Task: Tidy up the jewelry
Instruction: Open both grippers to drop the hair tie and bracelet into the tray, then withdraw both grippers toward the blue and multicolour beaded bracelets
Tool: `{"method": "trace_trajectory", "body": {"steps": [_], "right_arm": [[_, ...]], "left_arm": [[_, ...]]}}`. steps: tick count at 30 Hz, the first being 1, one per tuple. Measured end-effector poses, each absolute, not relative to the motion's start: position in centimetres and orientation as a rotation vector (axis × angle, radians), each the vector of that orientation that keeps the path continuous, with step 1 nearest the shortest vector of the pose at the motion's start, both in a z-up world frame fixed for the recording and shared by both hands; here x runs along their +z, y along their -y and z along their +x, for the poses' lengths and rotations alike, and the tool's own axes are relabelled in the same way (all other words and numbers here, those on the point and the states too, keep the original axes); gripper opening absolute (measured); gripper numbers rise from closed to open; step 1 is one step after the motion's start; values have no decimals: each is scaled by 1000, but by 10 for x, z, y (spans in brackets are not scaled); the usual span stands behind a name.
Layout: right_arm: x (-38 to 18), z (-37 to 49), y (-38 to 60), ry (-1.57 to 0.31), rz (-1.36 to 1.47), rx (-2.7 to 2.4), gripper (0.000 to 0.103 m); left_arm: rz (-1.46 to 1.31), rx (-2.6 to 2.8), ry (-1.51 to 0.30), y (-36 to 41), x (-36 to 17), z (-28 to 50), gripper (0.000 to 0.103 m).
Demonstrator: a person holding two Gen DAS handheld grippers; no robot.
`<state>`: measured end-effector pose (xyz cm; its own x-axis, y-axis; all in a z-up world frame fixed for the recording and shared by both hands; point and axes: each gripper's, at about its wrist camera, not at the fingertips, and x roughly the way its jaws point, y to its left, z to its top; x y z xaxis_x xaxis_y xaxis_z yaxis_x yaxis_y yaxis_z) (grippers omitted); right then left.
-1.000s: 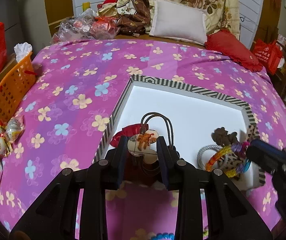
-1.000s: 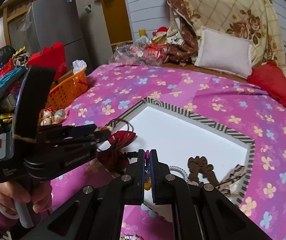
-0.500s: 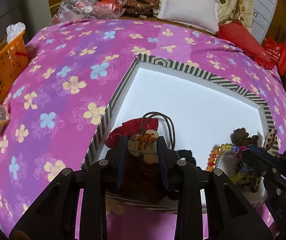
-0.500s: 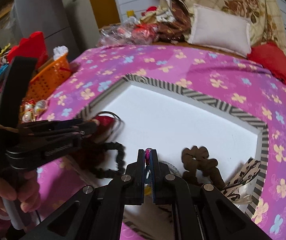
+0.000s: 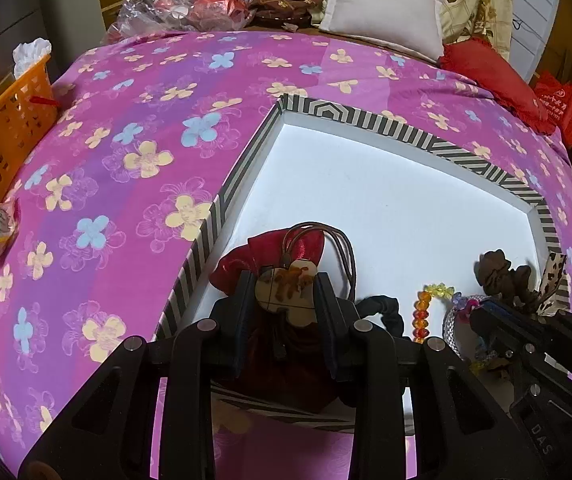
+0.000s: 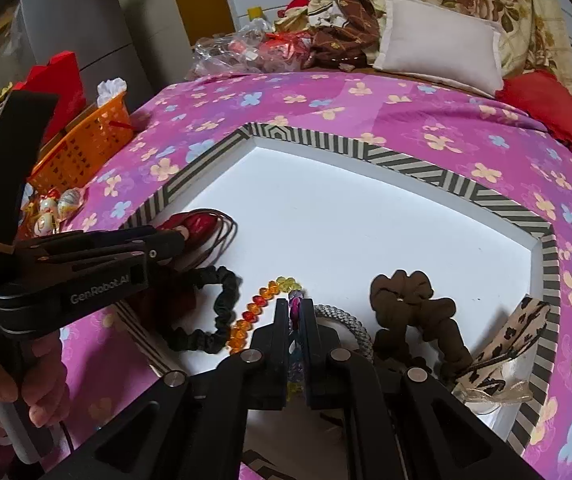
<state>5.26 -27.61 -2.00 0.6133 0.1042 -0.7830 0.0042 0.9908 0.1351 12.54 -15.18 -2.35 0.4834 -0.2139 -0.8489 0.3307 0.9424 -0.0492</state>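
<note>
My left hand-held gripper [image 5: 286, 294] has its jaws part-way closed and clamped on a flat cream pendant [image 5: 286, 289] with an orange figure on it; the pendant's brown cord [image 5: 344, 248] loops up from it over the white floor of the box. Behind and under the pendant is a dark red satin pouch [image 5: 254, 258], lying in the box's near-left corner, against the striped wall.

My right hand-held gripper [image 6: 296, 314] is fully closed, its jaws pinching a multicoloured bead bracelet [image 6: 264, 294]. The orange and yellow beads curve out to the left of the fingers, over the box floor, and a purple bead sits right between the tips.

The box [image 6: 418, 166] is a shallow, white-floored tray with black-and-white striped walls, sitting on the bed's pink flowered cover [image 5: 134, 148], towards the near edge of the bed. Along its near side lie a black scrunchie [image 6: 222, 308] just left of the beads, a silver mesh bangle [image 6: 346, 318] touching the right gripper, a brown scrunchie [image 6: 410, 300] further right, and a leopard-print ribbon bow [image 6: 506, 344] in the near-right corner.

An orange basket [image 6: 86, 148] stands off the bed's left edge.
</note>
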Motion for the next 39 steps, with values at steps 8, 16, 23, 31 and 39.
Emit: {"method": "trace_trajectory", "body": {"steps": [8, 16, 23, 31, 39], "right_arm": [[-17, 39, 284, -892, 165, 37, 41], [0, 15, 276, -842, 145, 30, 45], [19, -22, 272, -775, 132, -3, 70], [29, -65, 262, -740, 101, -45, 78], [28, -109, 251, -712, 49, -113, 95]], "left_arm": [[128, -314, -991, 148, -18, 119, 36], [133, -320, -937, 142, 0, 102, 57], [129, -319, -879, 129, 19, 72, 65], [143, -313, -846, 114, 26, 25, 65], [147, -298, -813, 96, 26, -22, 65]]}}
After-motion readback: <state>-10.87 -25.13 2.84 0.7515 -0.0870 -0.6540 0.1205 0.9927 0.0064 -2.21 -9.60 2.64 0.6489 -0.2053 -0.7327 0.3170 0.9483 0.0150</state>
